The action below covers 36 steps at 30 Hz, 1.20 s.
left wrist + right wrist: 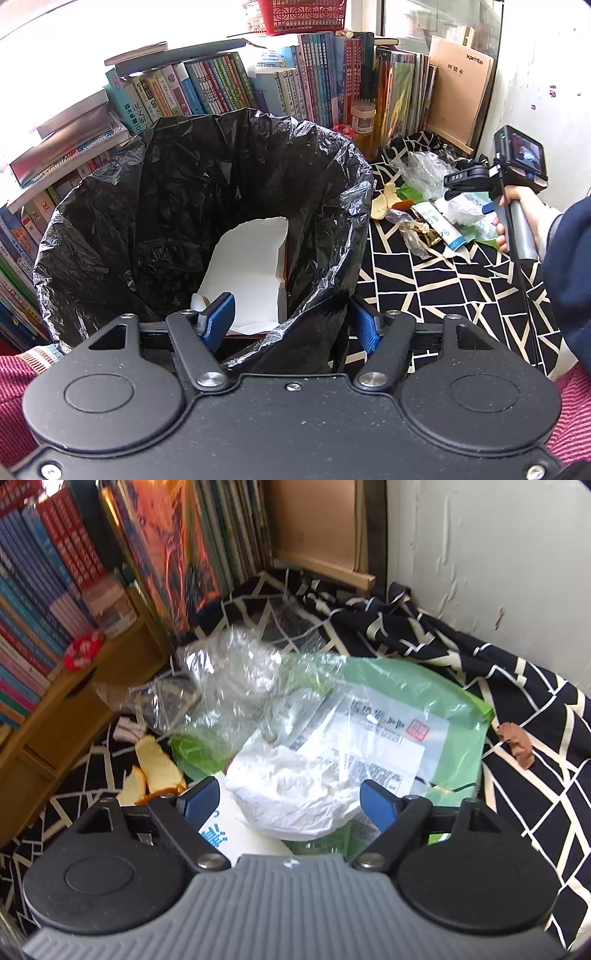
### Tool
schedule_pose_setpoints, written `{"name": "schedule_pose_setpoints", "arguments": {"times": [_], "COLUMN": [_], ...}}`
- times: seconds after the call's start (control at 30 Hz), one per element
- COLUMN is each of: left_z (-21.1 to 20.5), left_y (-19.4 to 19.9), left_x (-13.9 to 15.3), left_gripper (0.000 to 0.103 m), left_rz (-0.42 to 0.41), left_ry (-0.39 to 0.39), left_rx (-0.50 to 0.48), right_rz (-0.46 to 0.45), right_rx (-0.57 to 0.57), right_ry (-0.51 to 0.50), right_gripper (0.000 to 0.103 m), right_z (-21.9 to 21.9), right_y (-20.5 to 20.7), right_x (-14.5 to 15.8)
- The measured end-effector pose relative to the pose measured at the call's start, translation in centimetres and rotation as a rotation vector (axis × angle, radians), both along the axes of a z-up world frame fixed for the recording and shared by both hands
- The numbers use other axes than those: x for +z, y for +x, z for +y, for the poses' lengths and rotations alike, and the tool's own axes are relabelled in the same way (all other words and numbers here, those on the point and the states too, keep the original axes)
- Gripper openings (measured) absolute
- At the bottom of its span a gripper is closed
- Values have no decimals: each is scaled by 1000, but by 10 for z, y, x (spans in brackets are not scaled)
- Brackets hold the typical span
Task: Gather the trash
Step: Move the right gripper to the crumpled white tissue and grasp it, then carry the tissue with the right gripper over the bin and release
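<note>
We hold the left gripper (291, 321), jaws spread, astride the bag (207, 192) rim at lower centre. Our right gripper (286, 801), jaws wide, frames the tissue wad (291, 794) low in frame; next, we must close gently on it.

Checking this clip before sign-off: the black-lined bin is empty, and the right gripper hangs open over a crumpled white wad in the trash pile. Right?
Not quite. The bin is not empty: the left wrist view shows a white carton inside it. The rest holds: the right gripper is open around the crumpled white wad.
</note>
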<state>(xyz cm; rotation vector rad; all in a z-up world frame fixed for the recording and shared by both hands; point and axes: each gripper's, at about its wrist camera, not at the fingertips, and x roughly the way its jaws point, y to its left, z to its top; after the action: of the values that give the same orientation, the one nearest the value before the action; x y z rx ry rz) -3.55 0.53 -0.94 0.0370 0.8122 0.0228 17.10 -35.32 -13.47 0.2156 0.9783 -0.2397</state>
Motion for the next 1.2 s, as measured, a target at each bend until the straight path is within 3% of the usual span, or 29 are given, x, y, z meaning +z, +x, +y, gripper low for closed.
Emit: {"name": "schedule_pose_setpoints", "arguments": {"times": [0.07, 0.17, 0.2, 0.33, 0.6, 1.1, 1.2], "left_z": [-1, -1, -1, 0, 3, 8, 8], "left_y": [0, -1, -1, -1, -1, 1, 1], "left_x": [0, 0, -1, -1, 0, -3, -3], "left_gripper": [65, 65, 65, 66, 66, 66, 66], "left_rz": [-1, -3, -5, -7, -8, -1, -2], "left_ry": [7, 7, 7, 3, -4, -20, -18], "left_rx": [2, 1, 0, -3, -3, 10, 10], "right_rz": [25, 61, 72, 54, 12, -110, -148], "right_rx": [5, 13, 14, 22, 42, 25, 63], "right_ry": [-3, -1, -2, -10, 46, 186, 211], "right_gripper": [89, 57, 37, 19, 12, 9, 9], "right_z": [3, 6, 8, 14, 29, 41, 52], "right_y": [2, 1, 1, -2, -3, -11, -15], "right_x": [-7, -10, -9, -2, 15, 62, 77]}}
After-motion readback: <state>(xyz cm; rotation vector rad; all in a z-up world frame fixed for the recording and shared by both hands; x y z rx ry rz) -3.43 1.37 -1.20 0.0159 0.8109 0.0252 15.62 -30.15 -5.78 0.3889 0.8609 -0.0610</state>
